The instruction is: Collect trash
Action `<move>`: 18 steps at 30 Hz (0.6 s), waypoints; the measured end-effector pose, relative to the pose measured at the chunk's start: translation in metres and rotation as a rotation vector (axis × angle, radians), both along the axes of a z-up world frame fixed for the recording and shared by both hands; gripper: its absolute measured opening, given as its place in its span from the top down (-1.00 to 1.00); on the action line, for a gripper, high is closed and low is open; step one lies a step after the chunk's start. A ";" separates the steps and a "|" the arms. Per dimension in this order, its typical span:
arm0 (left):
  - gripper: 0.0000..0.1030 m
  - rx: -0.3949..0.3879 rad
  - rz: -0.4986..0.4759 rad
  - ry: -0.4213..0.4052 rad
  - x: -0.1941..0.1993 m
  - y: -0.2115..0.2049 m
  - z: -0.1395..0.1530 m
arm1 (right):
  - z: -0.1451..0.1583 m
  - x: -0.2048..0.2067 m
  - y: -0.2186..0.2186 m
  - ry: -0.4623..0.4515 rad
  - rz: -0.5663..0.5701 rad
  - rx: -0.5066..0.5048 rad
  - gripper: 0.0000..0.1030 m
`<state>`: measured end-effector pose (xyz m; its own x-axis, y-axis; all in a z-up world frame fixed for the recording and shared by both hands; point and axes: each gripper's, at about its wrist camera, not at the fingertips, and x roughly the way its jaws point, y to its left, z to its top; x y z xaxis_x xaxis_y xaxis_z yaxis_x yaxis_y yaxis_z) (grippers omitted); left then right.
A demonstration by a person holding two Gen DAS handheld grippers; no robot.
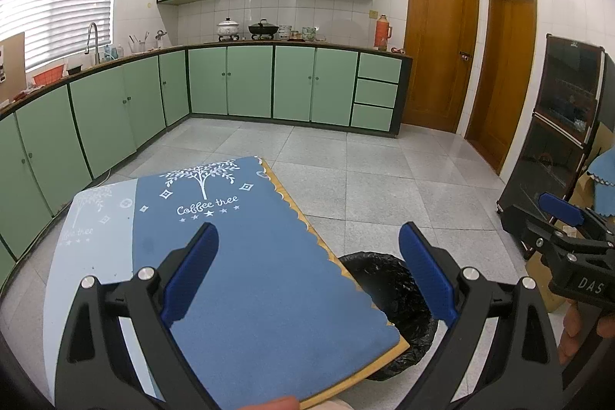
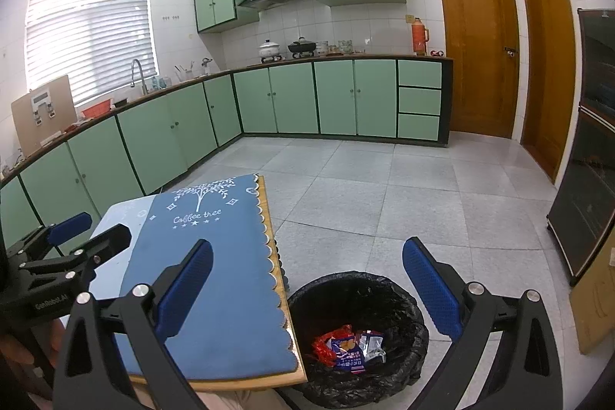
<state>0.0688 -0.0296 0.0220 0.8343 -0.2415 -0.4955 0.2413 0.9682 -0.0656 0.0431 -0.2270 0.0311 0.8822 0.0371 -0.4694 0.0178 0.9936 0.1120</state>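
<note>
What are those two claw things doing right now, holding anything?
Left gripper: open, fingers wide apart, holding nothing.
Right gripper: open, holding nothing, above the trash bin.

I see a blue mat [image 2: 215, 287] with white tree print and scalloped edge, a black bin liner [image 2: 399, 298], red and blue wrappers [image 2: 346, 348], green cabinets [image 2: 334, 98], and grey floor tiles [image 2: 423, 202].
</note>
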 end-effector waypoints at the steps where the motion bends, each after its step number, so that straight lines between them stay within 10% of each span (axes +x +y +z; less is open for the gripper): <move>1: -0.79 0.001 0.000 0.001 0.000 0.000 0.000 | 0.000 0.000 0.000 0.000 0.001 0.000 -0.88; 18: -0.79 0.001 0.000 -0.001 0.000 0.000 0.000 | -0.003 0.001 0.002 0.001 0.001 -0.006 -0.88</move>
<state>0.0688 -0.0295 0.0222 0.8347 -0.2410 -0.4951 0.2410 0.9684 -0.0650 0.0437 -0.2254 0.0285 0.8818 0.0351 -0.4702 0.0167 0.9943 0.1056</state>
